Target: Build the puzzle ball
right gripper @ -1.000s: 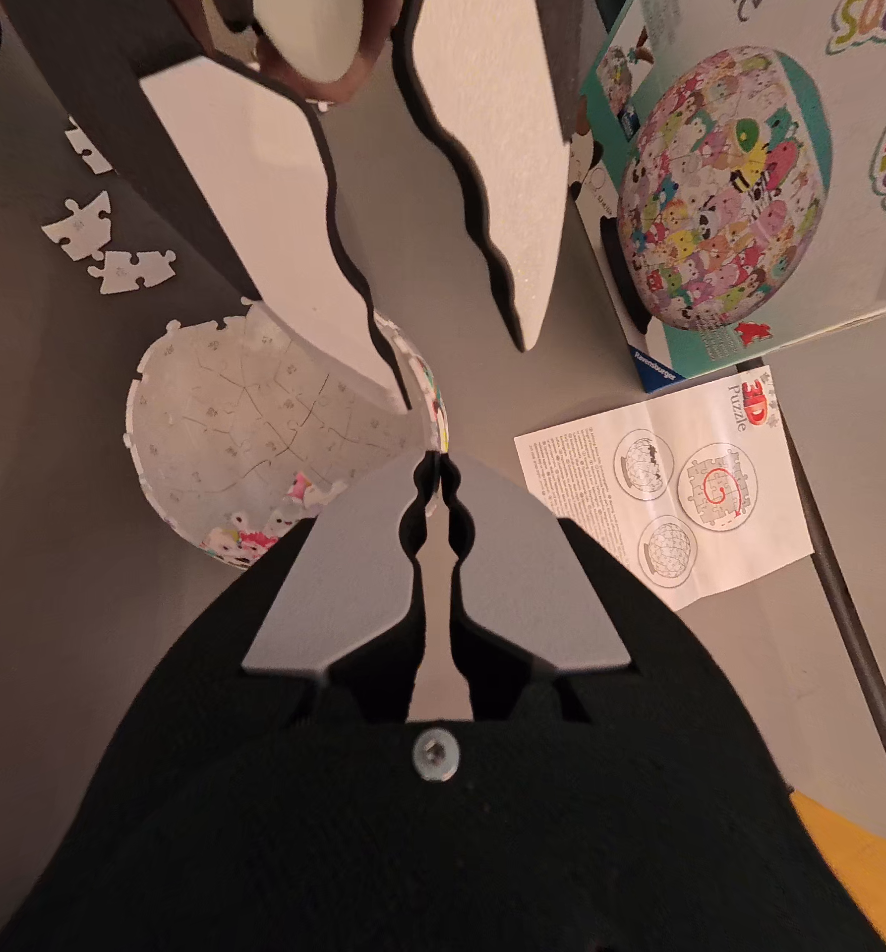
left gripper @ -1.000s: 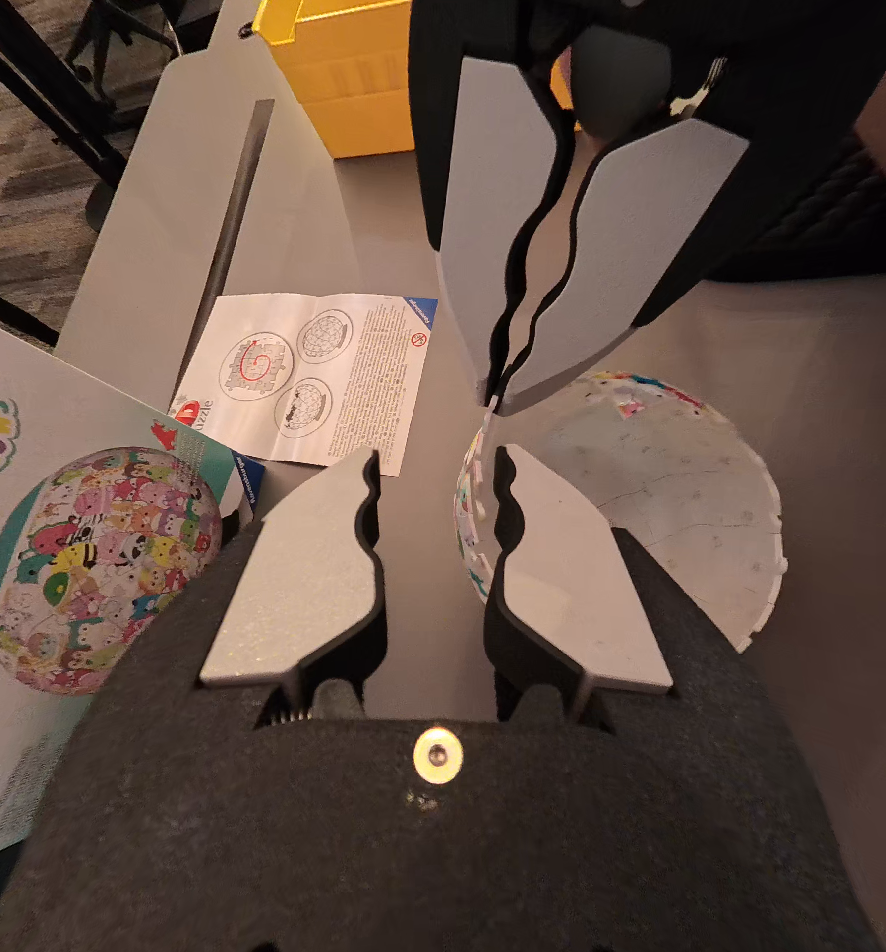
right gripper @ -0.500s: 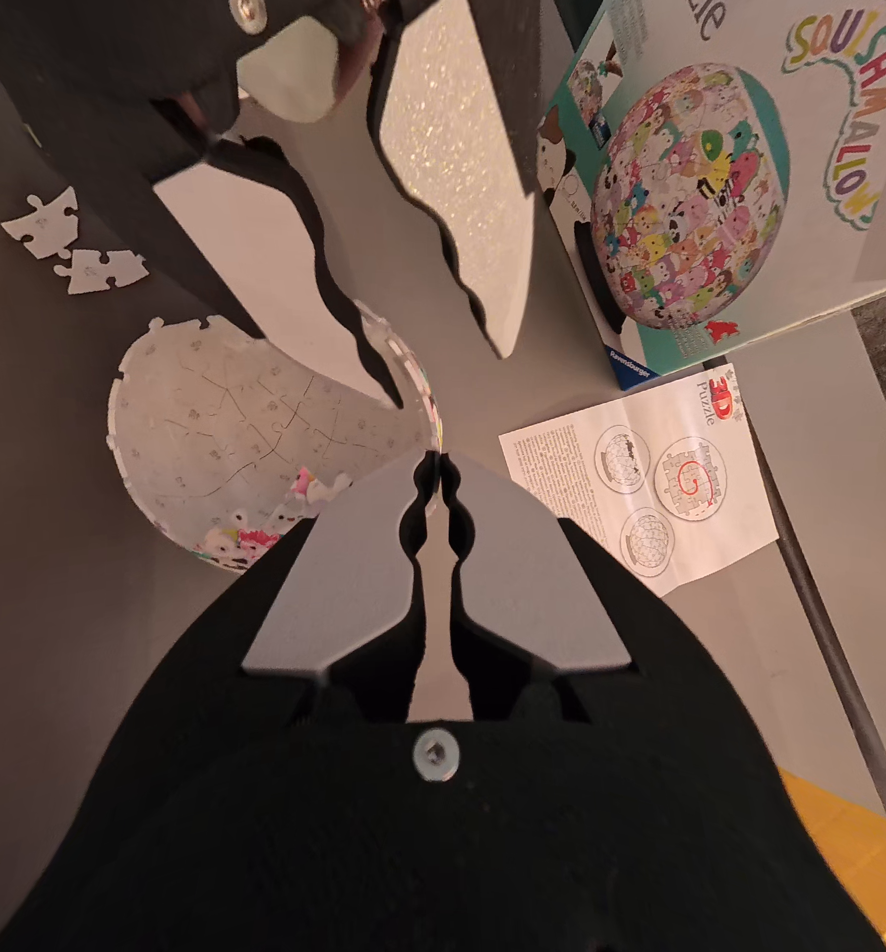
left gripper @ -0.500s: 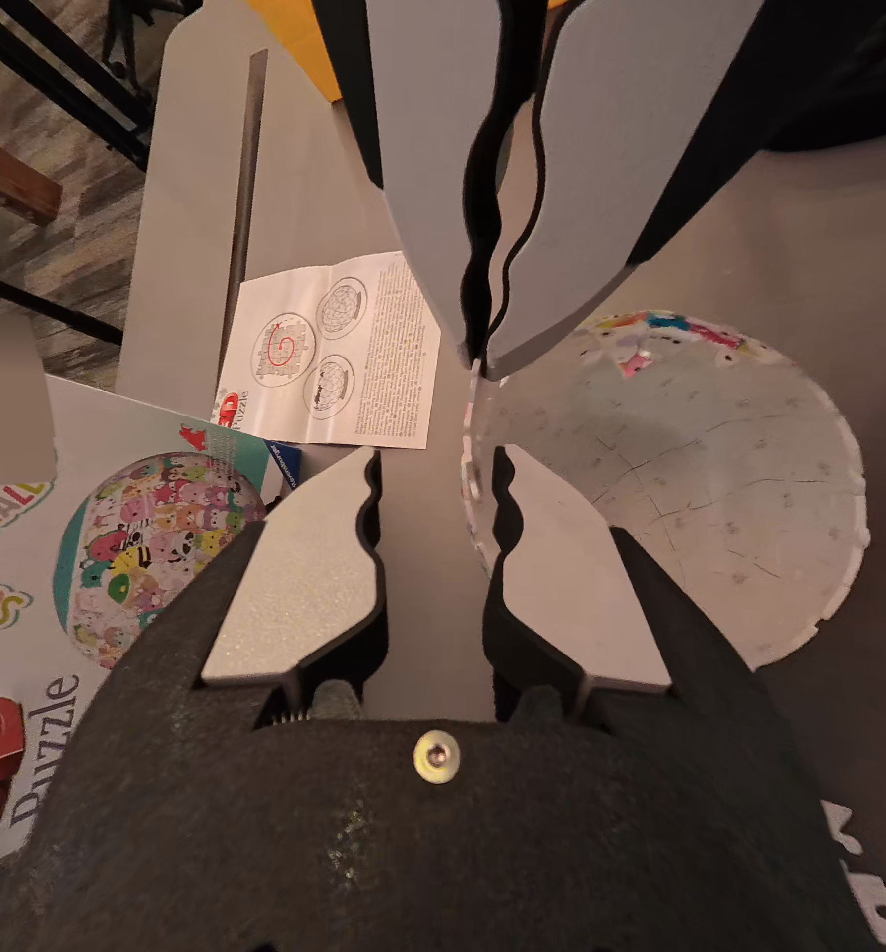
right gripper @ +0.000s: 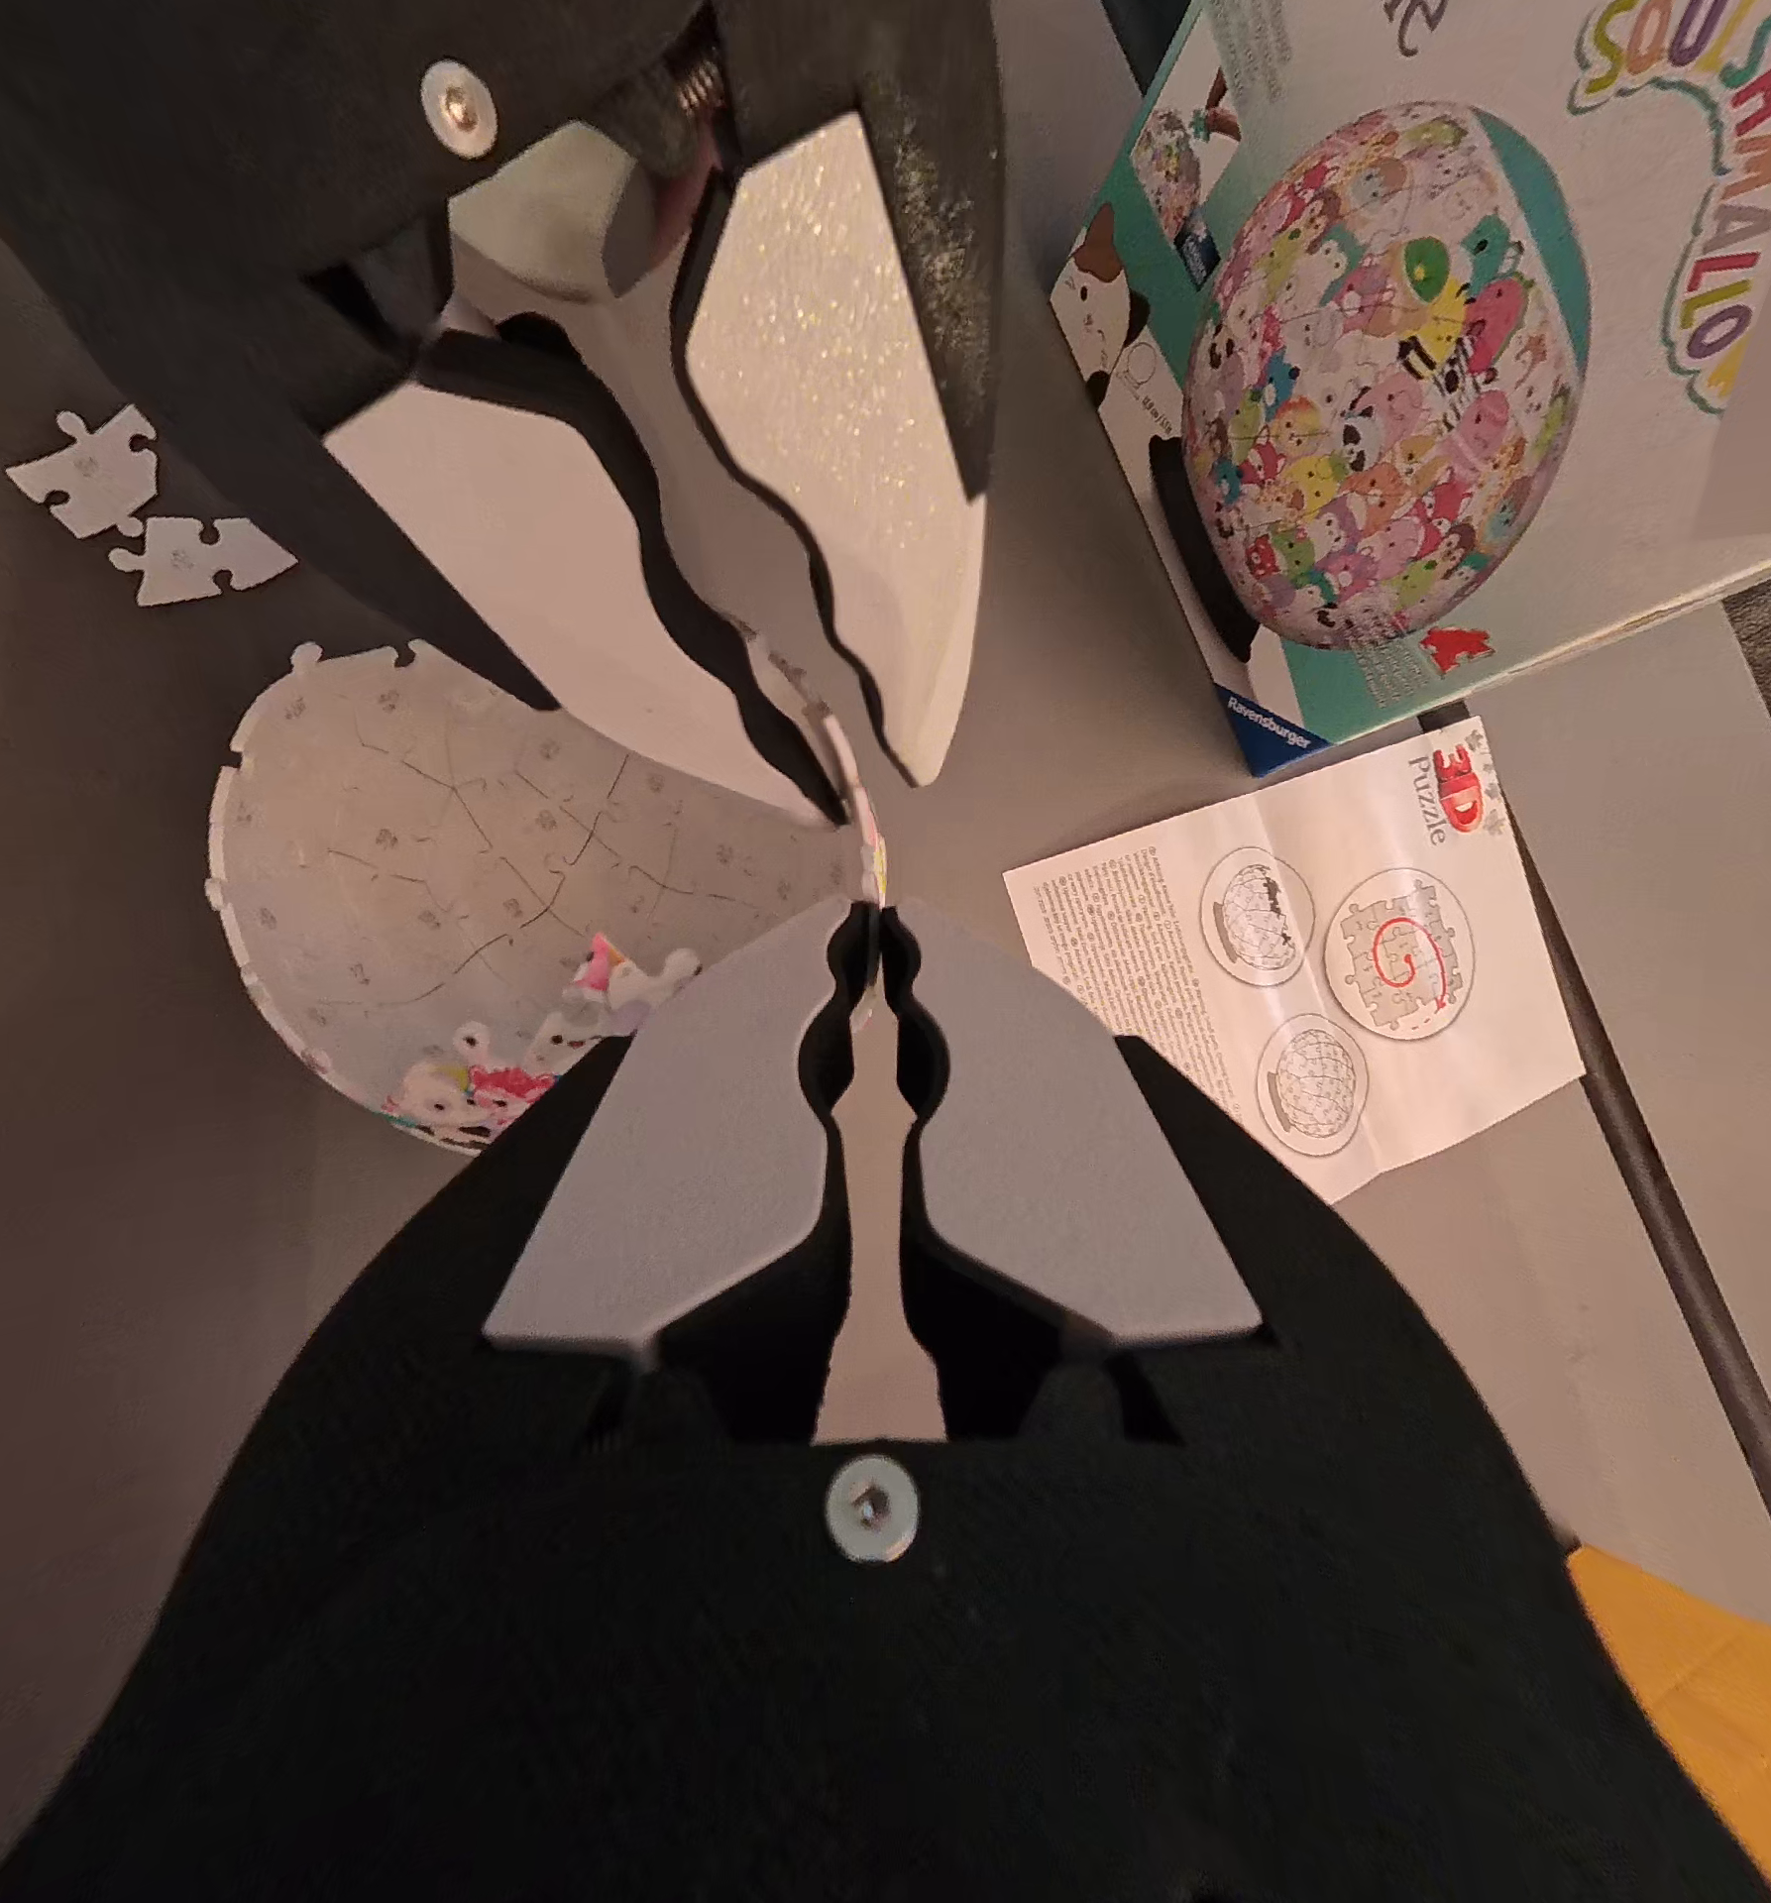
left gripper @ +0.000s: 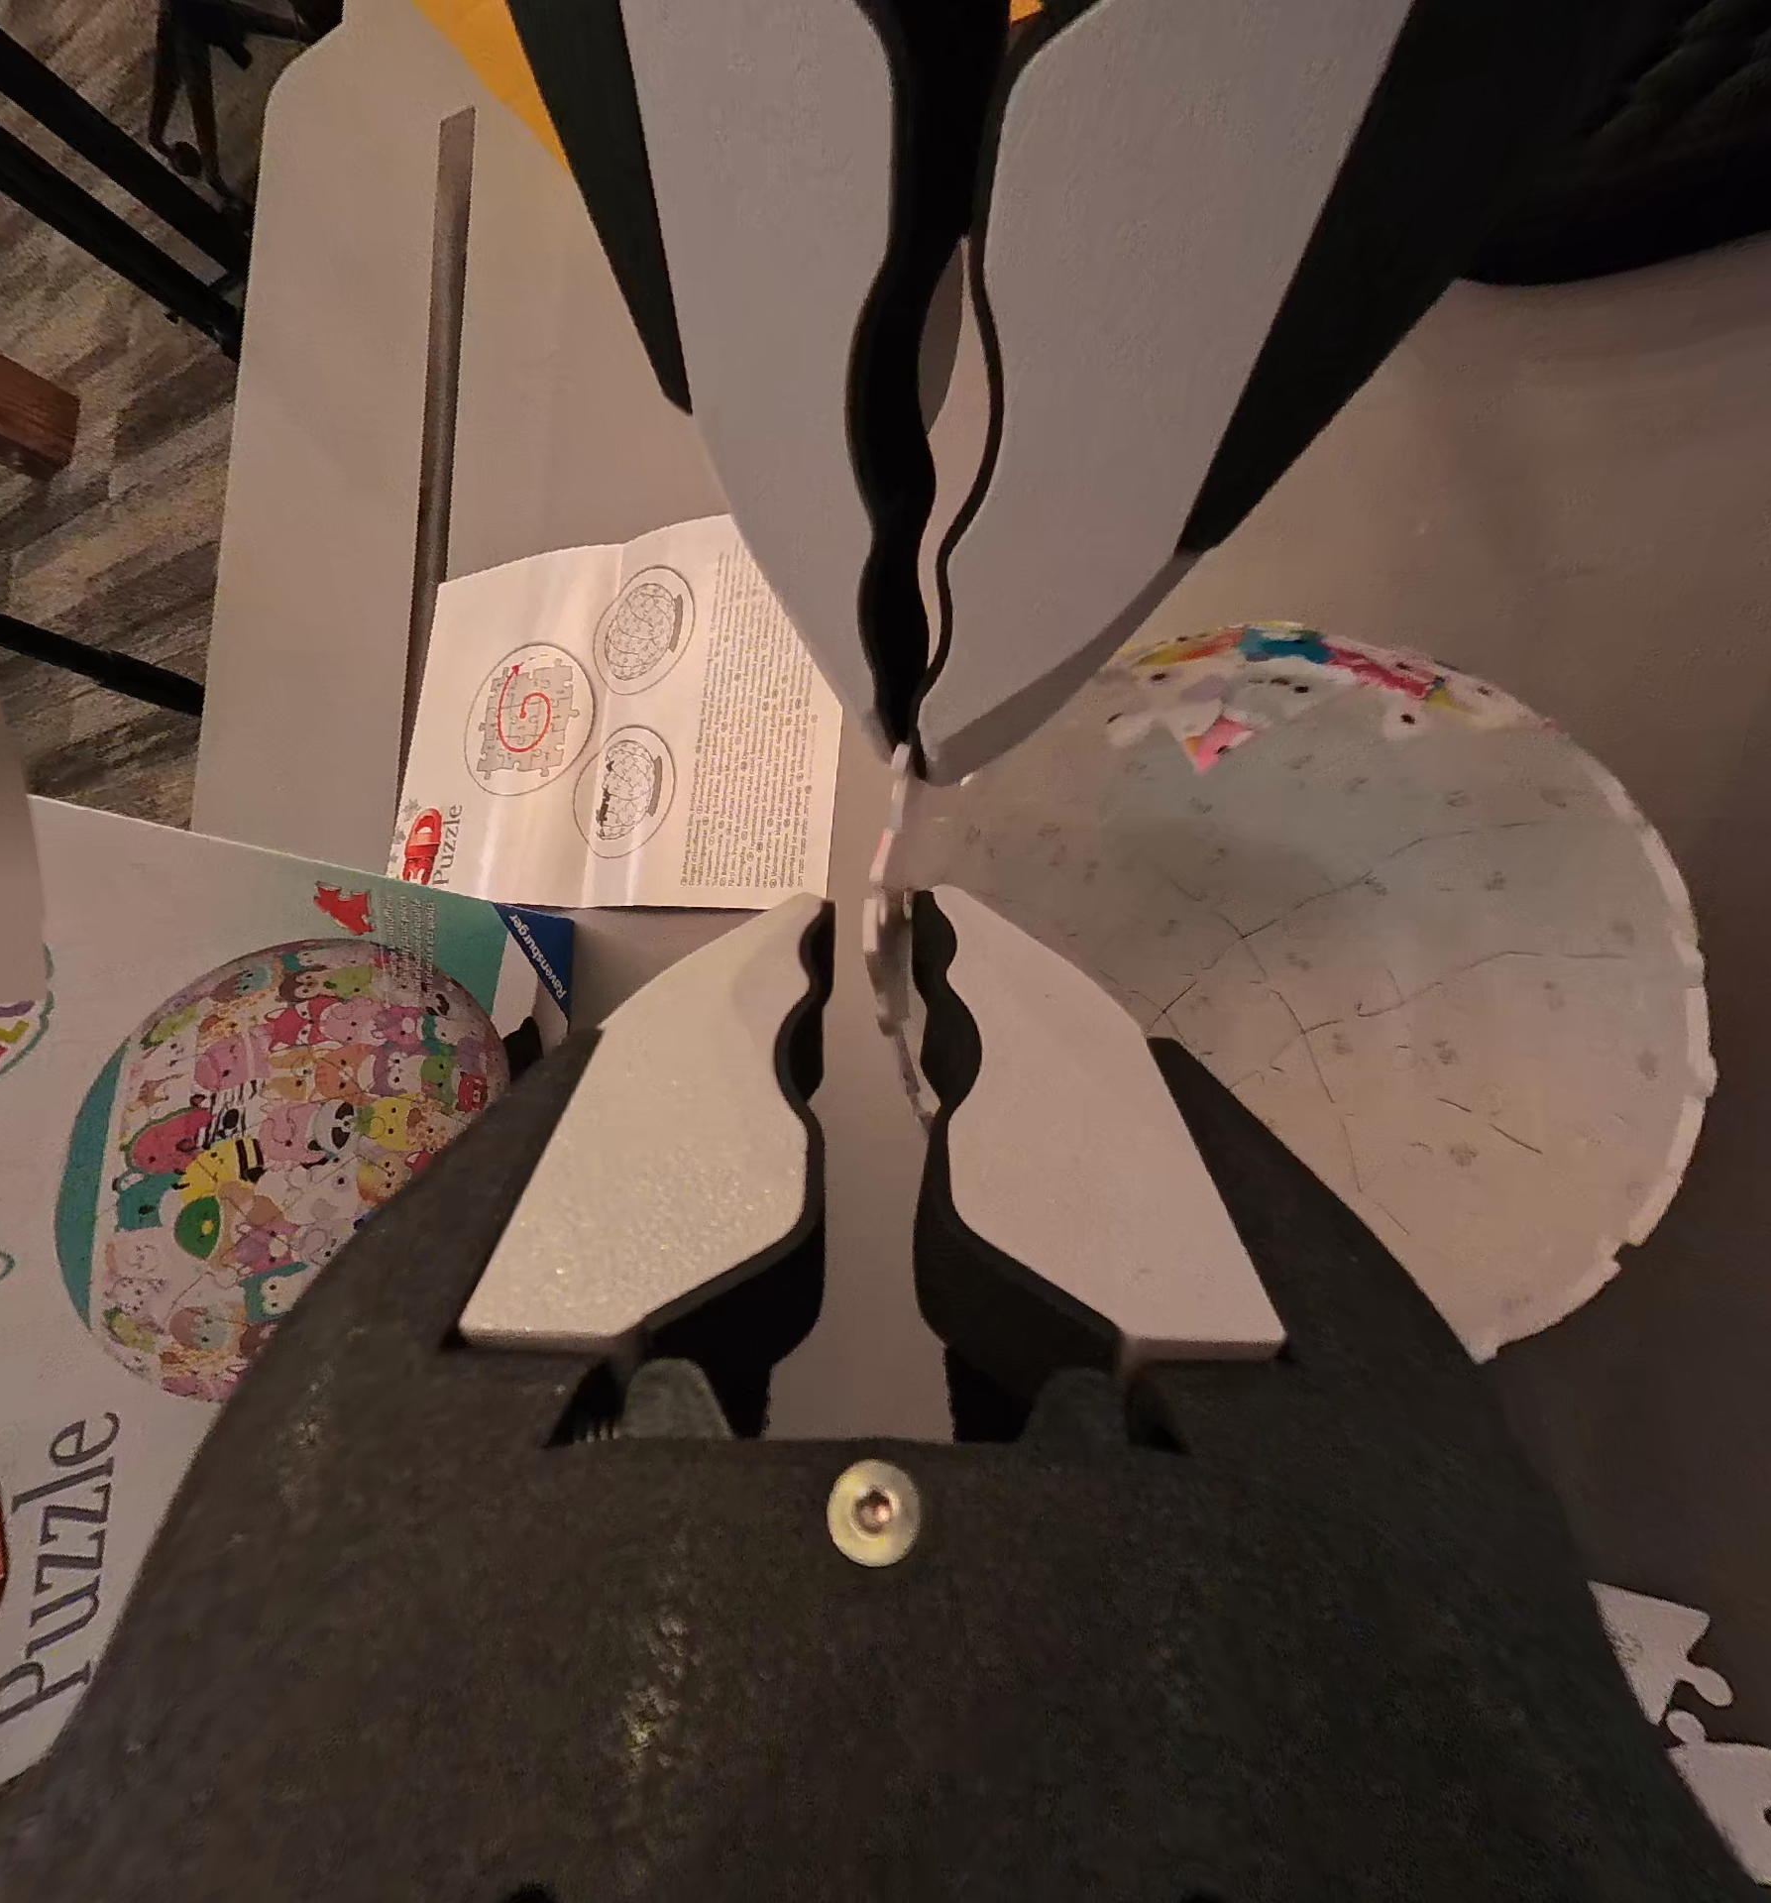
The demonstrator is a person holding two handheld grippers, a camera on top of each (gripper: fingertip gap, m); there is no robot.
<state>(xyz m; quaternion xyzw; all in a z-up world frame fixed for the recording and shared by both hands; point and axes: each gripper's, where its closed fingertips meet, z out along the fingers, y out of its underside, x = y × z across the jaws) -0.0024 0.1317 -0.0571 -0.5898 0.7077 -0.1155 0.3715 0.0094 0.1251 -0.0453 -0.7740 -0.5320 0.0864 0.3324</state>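
Observation:
The half-built puzzle ball (left gripper: 1375, 978) is a white bowl-shaped shell, tipped with its inside towards both cameras; its coloured outside shows at one edge (right gripper: 479, 1092). My right gripper (right gripper: 865, 911) is shut on the shell's rim and shows from above in the left wrist view (left gripper: 907, 736). My left gripper (left gripper: 871, 917) is open with a narrow gap and straddles the same rim just beside the right one. The rim lies against its right finger, and a small gap shows at the left finger. It also shows in the right wrist view (right gripper: 876, 798).
The puzzle box (left gripper: 243, 1133) (right gripper: 1427, 360) and a folded instruction sheet (left gripper: 634, 721) (right gripper: 1324, 978) lie beside the shell. Loose white pieces (right gripper: 140, 515) (left gripper: 1705, 1699) lie on the grey table. A yellow bin (right gripper: 1736, 1699) stands at the table's end. A dark seam (left gripper: 443, 360) runs along the table. My two grippers' fingertips are within a few centimetres of each other.
My left gripper has moved forward so the shell's rim now sits between its fingers, and its gap has narrowed. My right gripper has stayed shut on the rim.

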